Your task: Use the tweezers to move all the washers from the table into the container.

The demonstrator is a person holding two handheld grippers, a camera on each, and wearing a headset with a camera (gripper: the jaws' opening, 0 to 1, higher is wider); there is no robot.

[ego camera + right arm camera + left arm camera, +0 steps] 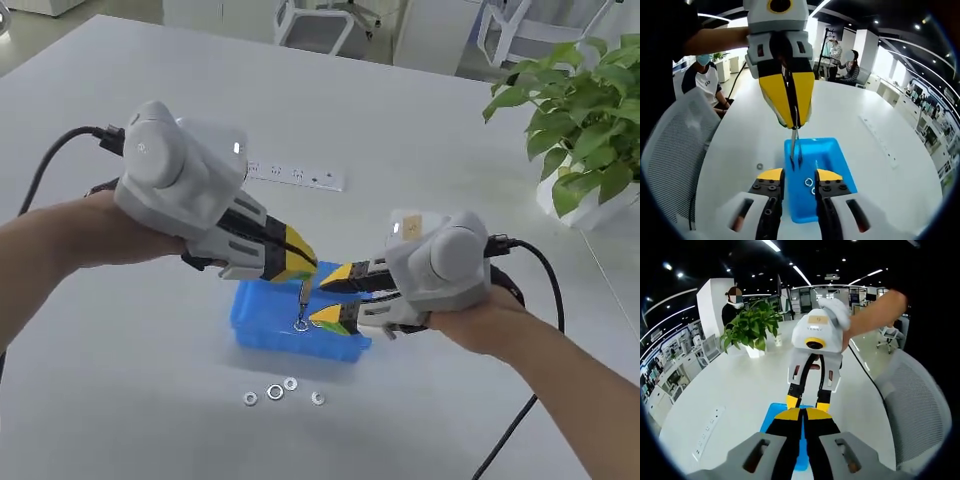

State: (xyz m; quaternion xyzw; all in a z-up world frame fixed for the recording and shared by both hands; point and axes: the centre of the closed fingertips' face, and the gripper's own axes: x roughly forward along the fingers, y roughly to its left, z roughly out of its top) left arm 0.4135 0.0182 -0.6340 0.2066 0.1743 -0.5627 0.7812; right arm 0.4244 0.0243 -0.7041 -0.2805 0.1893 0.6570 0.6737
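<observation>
Low in the centre of the head view, four washers (274, 392) lie in a loose row on the white tabletop (120, 400), just below the near wall of the blue container (255, 330). Above them the tweezers (303, 298) point down into the container. One more washer (300, 324) shows right at their tips; whether it is pinched or lying on the container floor cannot be told.

The left hand-held gripper (296, 262) comes in from the left of the frame, its yellow-tipped jaws clamped tight on the upper end of the tweezers. The right hand-held gripper (322, 298) reaches in from the right with its jaws parted to a middling gap and nothing between them, its tips over the right part of the container.

In the right gripper view the tweezers hang from the top middle with their tips over the container. Two washers rest on the blue floor just ahead of that gripper's own jaws, and a single one lies on the tabletop left of the container.

Farther out in the head view, a white power strip (297, 176) lies above centre and a potted plant (585, 110) stands at the upper right.
</observation>
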